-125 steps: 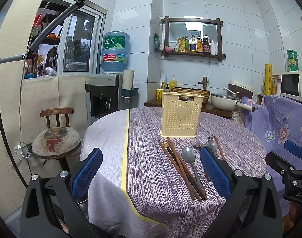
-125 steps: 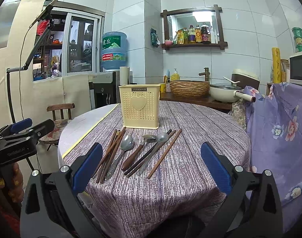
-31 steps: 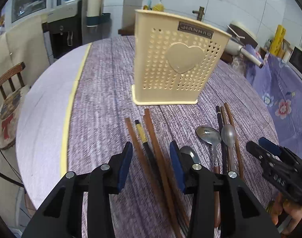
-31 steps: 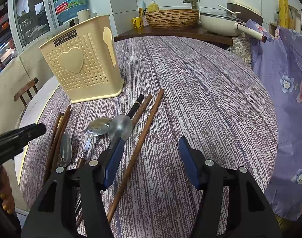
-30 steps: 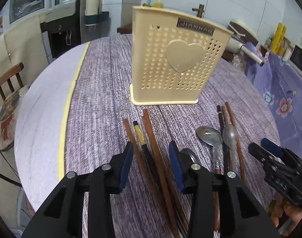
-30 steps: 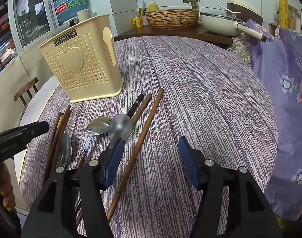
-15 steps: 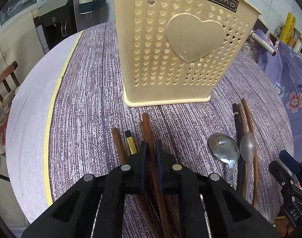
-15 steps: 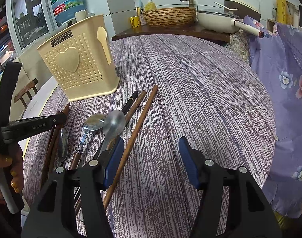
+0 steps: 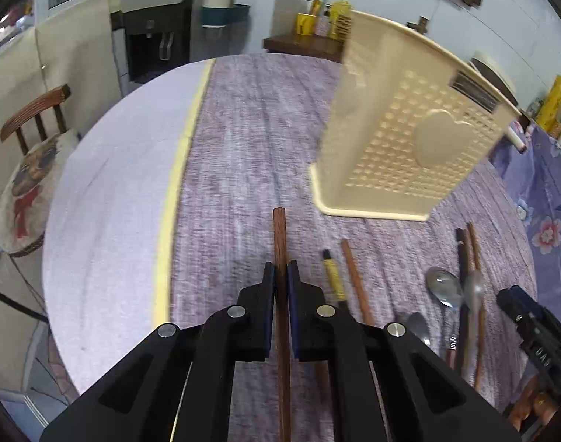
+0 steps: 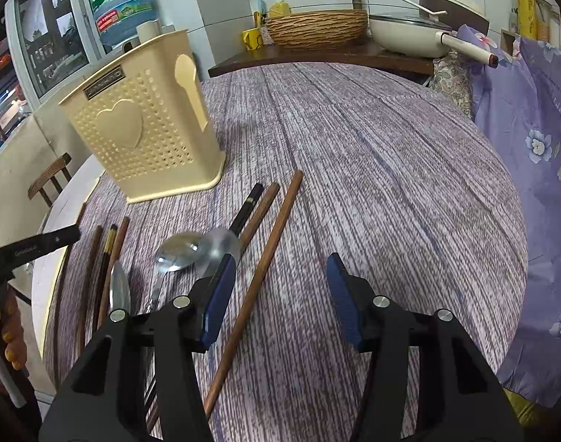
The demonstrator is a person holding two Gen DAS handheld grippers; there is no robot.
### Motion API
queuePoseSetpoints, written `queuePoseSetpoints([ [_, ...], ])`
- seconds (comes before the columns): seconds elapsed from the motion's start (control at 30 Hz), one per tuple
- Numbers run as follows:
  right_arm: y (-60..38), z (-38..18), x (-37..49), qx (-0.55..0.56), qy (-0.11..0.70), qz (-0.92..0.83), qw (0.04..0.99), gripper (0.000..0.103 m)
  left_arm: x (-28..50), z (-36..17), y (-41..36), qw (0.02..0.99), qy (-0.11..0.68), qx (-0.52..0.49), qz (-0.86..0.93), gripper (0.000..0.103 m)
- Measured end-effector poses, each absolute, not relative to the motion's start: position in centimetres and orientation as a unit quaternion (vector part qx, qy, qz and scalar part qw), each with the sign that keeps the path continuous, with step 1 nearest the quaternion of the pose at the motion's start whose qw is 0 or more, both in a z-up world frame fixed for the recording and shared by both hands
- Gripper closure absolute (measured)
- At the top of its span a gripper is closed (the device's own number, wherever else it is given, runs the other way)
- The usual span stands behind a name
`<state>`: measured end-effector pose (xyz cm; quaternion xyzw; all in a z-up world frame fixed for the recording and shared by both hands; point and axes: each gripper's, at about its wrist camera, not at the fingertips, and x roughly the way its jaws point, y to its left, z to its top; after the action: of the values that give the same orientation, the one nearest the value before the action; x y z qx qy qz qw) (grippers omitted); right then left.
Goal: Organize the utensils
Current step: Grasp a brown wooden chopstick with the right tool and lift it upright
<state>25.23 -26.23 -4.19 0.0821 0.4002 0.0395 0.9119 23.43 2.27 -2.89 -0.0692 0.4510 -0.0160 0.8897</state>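
The left gripper (image 9: 281, 276) has just clamped one brown chopstick (image 9: 279, 235), ready for the cream holder (image 9: 409, 147). The right gripper (image 10: 276, 287), jaws narrowing but nothing gripped, straddles another chopstick (image 10: 269, 258)

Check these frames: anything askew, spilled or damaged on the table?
Nothing spilled or damaged. The chopsticks and spoons lie loose and fanned out on the tablecloth in front of the cream holder, which stands upright. The left gripper is shut on one brown chopstick.
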Motion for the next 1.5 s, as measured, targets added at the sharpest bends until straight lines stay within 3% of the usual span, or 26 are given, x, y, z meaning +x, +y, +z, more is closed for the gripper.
queuePoseSetpoints([
  [0.23, -25.5, -5.1, 29.0, 0.065, 0.432, 0.013, 0.899, 0.069, 25.1, -4.2, 3.6, 0.881, 0.467, -0.068, 0.015, 0.095],
  [0.43, -24.6, -5.6, 30.9, 0.046, 0.449, -0.002, 0.892, 0.073, 25.6, -4.6, 3.2, 0.879, 0.474, -0.043, 0.019, 0.093],
  [0.47, -24.5, -5.6, 31.1, 0.04, 0.449, -0.005, 0.892, 0.073, 25.8, -4.6, 3.2, 0.879, 0.475, -0.04, 0.019, 0.089],
  [0.57, -24.3, -5.6, 31.8, 0.029, 0.452, -0.009, 0.892, 0.075, 25.5, -4.5, 3.5, 0.88, 0.473, -0.029, 0.034, 0.053],
  [0.73, -24.7, -5.5, 32.8, 0.029, 0.456, -0.012, 0.889, 0.085, 25.4, -4.7, 3.1, 0.876, 0.48, -0.014, 0.035, 0.052],
  [0.87, -24.9, -5.5, 33.2, 0.028, 0.459, -0.013, 0.888, 0.089, 25.4, -4.9, 2.3, 0.878, 0.477, 0.013, 0.043, 0.056],
  [0.93, -24.7, -5.6, 33.2, 0.027, 0.458, -0.013, 0.889, 0.091, 25.3, -4.9, 2.1, 0.877, 0.478, 0.013, 0.038, 0.064],
  [1.0, -24.7, -5.5, 33.4, 0.028, 0.456, -0.013, 0.889, 0.092, 25.2, -4.8, 1.7, 0.877, 0.478, 0.02, 0.034, 0.081],
  [1.1, -24.7, -5.6, 33.4, 0.033, 0.455, -0.008, 0.89, 0.093, 25.0, -4.8, 1.2, 0.877, 0.479, 0.028, 0.034, 0.094],
  [1.5, -24.9, -5.7, 34.0, 0.04, 0.453, 0.006, 0.891, 0.095, 25.2, -4.8, 1.6, 0.876, 0.48, 0.005, 0.032, 0.095],
])
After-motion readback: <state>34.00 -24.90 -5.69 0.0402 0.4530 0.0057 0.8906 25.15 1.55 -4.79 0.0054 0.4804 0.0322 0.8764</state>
